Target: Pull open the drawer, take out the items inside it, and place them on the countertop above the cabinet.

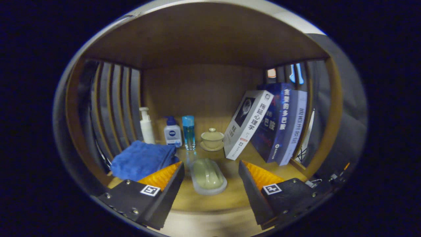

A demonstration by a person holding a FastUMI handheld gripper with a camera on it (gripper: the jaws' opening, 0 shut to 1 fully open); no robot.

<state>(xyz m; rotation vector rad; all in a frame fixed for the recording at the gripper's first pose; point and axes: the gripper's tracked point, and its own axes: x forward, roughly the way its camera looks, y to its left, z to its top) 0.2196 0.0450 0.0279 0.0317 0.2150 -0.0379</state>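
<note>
Wooden compartment ahead, gripper spread wide, nothing pinched. Pale green soap dish sits on the shelf floor between the fingers, slightly ahead, long axis running near-to-far, roughly in line with the gripper's approach. So the fingers would close across its short width. Blue towel touches or nearly touches the left finger; risk of snagging it. Farther back: pump bottle, lotion bottle, blue tube, lidded cup. Books lean at right. Can't tell whether this is the drawer.
</note>
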